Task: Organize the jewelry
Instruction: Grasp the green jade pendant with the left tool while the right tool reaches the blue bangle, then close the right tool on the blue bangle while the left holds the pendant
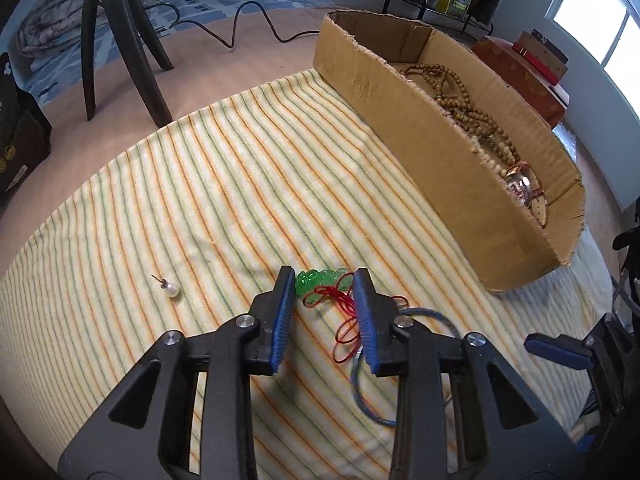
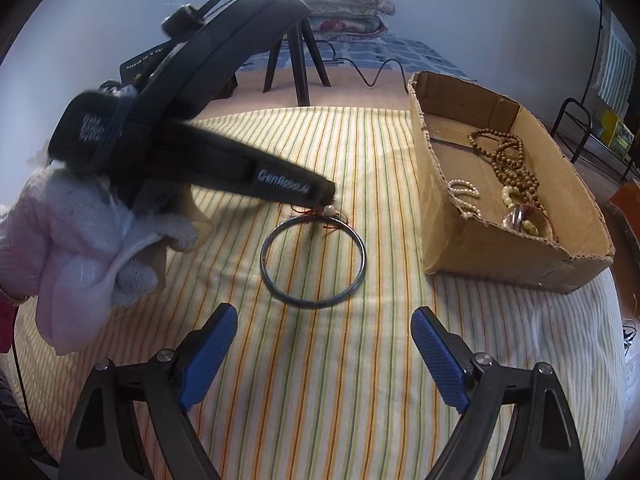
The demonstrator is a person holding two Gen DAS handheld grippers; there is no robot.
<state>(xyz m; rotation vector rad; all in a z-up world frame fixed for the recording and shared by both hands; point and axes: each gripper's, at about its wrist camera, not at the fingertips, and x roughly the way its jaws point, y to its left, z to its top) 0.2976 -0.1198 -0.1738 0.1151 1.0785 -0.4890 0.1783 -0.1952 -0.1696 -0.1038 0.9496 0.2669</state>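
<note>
A green pendant on a red cord lies on the striped cloth. My left gripper points down at it, its blue pads close on either side of the pendant, and I see no pressing. A pearl earring lies to its left. A blue-grey bangle lies flat just ahead of my right gripper, which stands wide open and holds nothing. The cardboard box at the right holds wooden beads, a pearl bracelet and a watch.
A gloved hand holds the left gripper over the cloth's left side. Tripod legs and a black cable stand behind the cloth. A red-brown case sits beyond the box, a dark bag at far left.
</note>
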